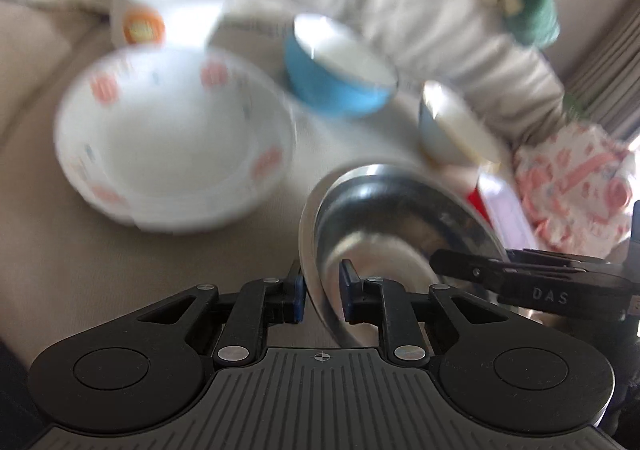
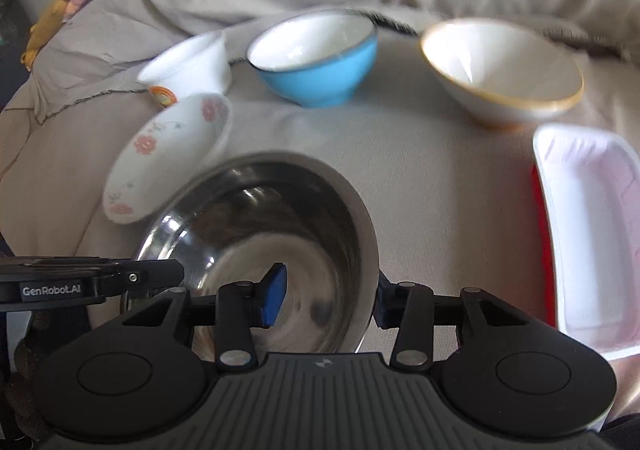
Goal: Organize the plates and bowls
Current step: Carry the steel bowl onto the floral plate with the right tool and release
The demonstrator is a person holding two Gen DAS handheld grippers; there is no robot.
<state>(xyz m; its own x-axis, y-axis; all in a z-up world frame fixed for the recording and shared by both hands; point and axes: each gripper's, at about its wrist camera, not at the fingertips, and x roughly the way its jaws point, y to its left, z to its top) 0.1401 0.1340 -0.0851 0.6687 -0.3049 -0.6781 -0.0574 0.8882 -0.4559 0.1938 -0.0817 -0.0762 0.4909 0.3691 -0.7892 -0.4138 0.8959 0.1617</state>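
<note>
Steel bowl [image 2: 256, 234] rim straddled by left gripper [image 1: 322, 296], right gripper [image 2: 328, 300].

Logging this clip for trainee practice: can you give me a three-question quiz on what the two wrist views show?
1. True or false: the blue bowl is stacked inside the steel bowl.
2. Whose rim sits between the fingers of both the left gripper and the right gripper? A floral bowl; B steel bowl; C gold-rimmed bowl.
3. Fill in: in the right wrist view, the white tray lies to the ___ of the steel bowl.

Key: 1 false, it stands apart on the cloth; 2 B; 3 right.
</note>
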